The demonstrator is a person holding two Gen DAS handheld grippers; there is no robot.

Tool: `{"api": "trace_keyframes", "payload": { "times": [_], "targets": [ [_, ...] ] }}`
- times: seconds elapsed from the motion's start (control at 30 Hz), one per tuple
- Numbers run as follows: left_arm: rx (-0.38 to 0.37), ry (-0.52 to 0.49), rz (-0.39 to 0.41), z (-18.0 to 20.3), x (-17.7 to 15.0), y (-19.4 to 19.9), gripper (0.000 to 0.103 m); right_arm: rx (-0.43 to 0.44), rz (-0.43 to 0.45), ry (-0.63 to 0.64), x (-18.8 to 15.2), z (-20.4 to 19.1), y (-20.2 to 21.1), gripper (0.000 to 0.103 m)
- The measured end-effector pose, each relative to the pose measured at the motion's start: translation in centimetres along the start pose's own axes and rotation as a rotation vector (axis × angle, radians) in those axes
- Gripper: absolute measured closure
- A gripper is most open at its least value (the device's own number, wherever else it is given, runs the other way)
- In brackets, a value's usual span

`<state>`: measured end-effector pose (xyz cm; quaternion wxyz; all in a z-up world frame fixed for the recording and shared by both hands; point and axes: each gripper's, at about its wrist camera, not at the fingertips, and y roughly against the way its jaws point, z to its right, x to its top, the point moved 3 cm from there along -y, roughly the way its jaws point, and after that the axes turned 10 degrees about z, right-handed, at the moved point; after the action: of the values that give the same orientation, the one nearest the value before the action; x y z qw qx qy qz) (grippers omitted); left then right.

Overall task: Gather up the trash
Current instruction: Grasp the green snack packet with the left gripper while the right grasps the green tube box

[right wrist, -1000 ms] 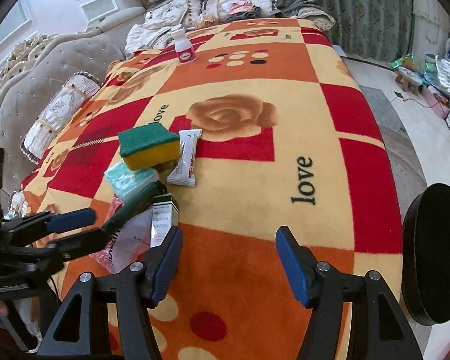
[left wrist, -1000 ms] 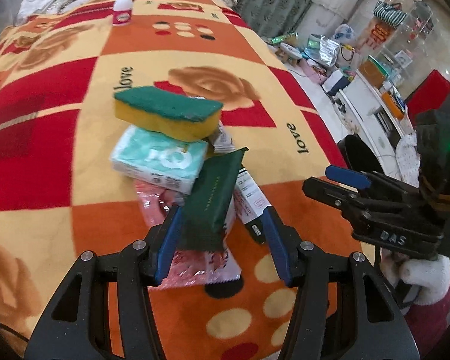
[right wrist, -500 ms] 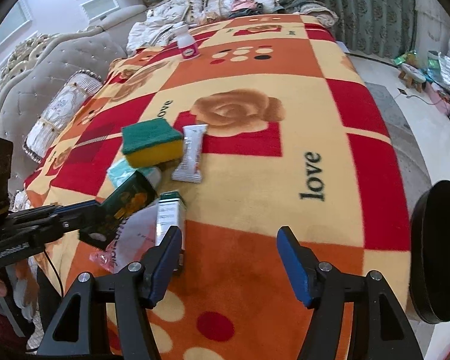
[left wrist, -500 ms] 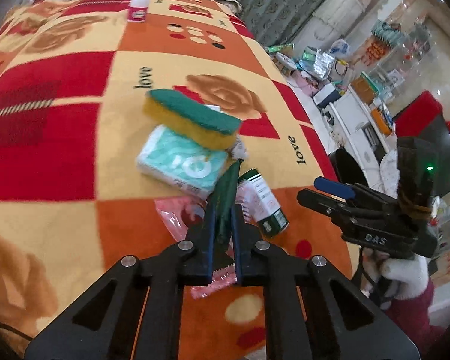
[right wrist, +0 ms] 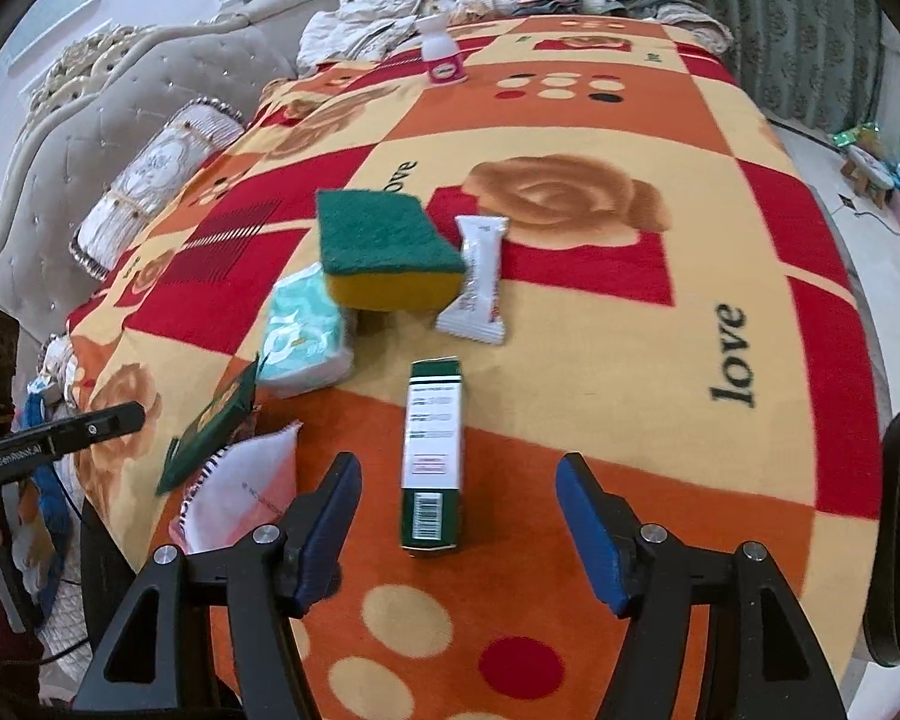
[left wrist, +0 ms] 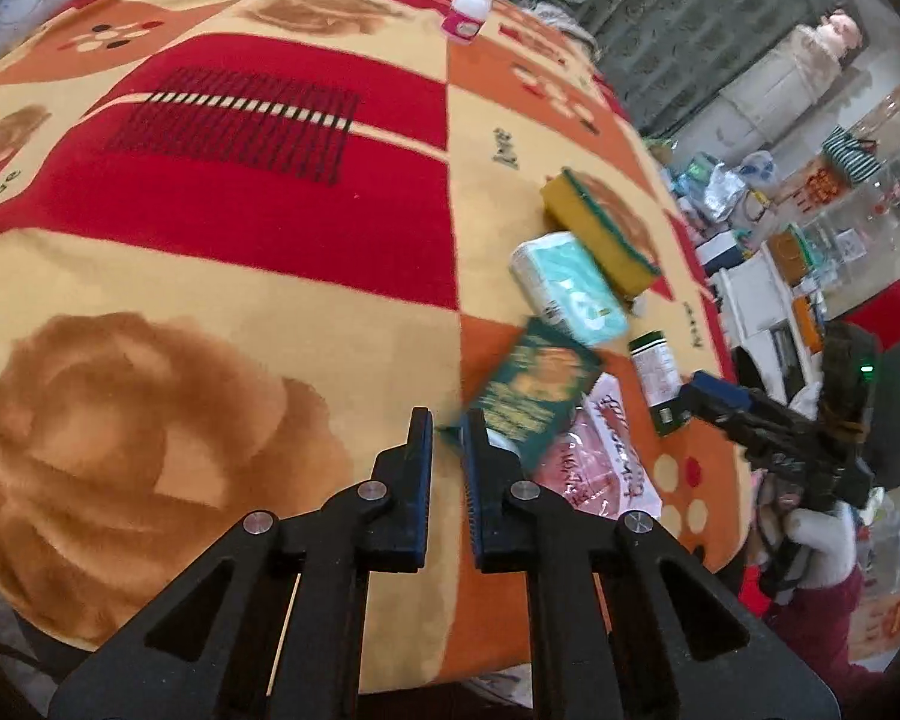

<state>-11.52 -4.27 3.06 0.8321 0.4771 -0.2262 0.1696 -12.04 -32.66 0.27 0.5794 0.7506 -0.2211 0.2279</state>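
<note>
- The green packet (left wrist: 528, 390) is pinched at its corner by the closed left gripper (left wrist: 447, 441) and is held raised, left of the box (right wrist: 433, 450).
- The box lies flat on the blanket (right wrist: 570, 360), between the spread, empty jaws of the right gripper (right wrist: 459, 519).
- Step in hand, as judged: packet removal. Next, the right gripper is to be lowered and closed on the box.

Green-topped yellow sponge (right wrist: 384, 258); red-orange-cream rose-patterned blanket (right wrist: 630, 312).

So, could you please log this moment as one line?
left tongs: shut on green packet | right tongs: open over box | sponge: untouched
</note>
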Motion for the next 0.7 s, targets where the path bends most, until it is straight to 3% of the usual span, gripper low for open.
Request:
{"api": "trace_keyframes", "payload": {
  "times": [0.07, 0.17, 0.27, 0.47, 0.6, 0.63, 0.67, 0.7],
  "targets": [
    [-0.015, -0.045, 0.002, 0.9, 0.1, 0.1, 0.088, -0.001, -0.009, 0.009, -0.1, -0.4, -0.5, 0.038],
    [-0.031, -0.145, -0.019, 2.9, -0.2, -0.8, 0.048, 0.0, -0.018, 0.015, -0.1, -0.7, -1.0, 0.038],
    [-0.046, -0.203, -0.048, 3.9, -0.4, -2.5, 0.047, -0.002, -0.03, 0.025, -0.2, -1.0, -1.4, 0.038],
    [0.04, -0.259, -0.087, 3.6, -0.1, -6.0, 0.047, -0.007, -0.032, 0.019, -0.1, -0.8, -1.6, 0.038],
    [0.051, -0.261, -0.087, 3.5, 0.0, -6.6, 0.048, -0.007, -0.007, 0.021, 0.2, -1.1, -1.9, 0.038],
    [0.056, -0.267, -0.086, 3.6, 0.1, -6.7, 0.05, -0.009, -0.005, 0.028, 0.3, -1.2, -2.1, 0.04],
    [0.058, -0.266, -0.085, 3.6, 0.1, -6.7, 0.062, -0.011, -0.007, 0.04, 0.2, -1.4, -2.3, 0.05],
    [0.058, -0.258, -0.086, 3.4, 0.2, -6.7, 0.062, -0.019, -0.014, 0.058, 0.2, -1.6, -2.7, 0.056]
  ]
}}
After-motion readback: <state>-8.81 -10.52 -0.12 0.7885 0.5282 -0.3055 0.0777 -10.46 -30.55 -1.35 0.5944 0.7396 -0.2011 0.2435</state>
